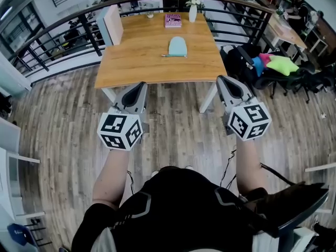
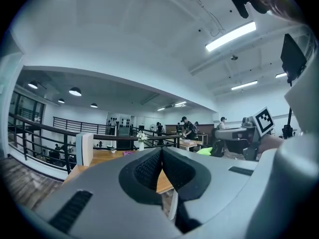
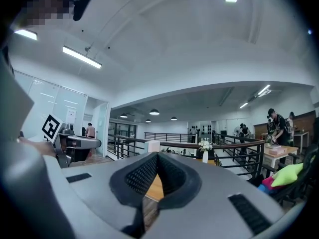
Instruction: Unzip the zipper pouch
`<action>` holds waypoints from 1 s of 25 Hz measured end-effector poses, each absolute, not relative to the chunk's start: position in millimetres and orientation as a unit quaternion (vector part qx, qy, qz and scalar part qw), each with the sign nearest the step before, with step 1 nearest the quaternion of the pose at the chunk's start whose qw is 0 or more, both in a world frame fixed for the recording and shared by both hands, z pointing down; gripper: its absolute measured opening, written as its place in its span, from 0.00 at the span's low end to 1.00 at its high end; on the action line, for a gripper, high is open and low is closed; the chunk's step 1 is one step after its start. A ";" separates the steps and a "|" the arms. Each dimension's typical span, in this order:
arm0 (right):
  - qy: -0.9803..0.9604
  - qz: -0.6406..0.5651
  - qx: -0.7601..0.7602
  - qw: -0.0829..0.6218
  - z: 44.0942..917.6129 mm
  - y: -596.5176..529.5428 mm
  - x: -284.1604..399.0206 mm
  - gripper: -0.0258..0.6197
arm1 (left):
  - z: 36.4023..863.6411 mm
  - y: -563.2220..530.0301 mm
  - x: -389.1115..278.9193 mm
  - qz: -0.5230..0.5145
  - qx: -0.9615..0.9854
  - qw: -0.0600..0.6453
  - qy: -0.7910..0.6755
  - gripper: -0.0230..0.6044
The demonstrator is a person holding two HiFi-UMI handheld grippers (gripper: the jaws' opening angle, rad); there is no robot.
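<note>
A pale teal zipper pouch [image 1: 177, 46] lies flat near the middle of the wooden table [image 1: 131, 62], its zipper along the near edge. Both grippers hover over the floor, well short of the table's near edge. My left gripper [image 1: 142, 85] points at the table's left part, jaws shut and empty. My right gripper [image 1: 220, 80] points at the table's right corner, also shut with nothing held. In the left gripper view [image 2: 161, 156] and the right gripper view [image 3: 157, 158] the ribbed pads meet at the tips; the pouch is hidden behind them.
On the table's far side sit a pink book [image 1: 172, 20], a white vase with flowers [image 1: 192, 8] and a white box [image 1: 112, 25]. A curved railing [image 1: 63, 22] runs behind. Bags and a chair [image 1: 268, 67] stand right of the table.
</note>
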State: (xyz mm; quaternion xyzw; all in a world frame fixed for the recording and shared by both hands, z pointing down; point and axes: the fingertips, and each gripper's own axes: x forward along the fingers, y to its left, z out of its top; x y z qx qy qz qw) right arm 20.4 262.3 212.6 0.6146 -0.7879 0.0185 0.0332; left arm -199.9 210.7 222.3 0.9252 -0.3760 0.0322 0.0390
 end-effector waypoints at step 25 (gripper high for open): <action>-0.788 0.027 0.615 0.021 219.9 276.5 55.4 0.40 | 223.3 227.1 -173.2 0.029 0.927 0.024 -0.374 0.47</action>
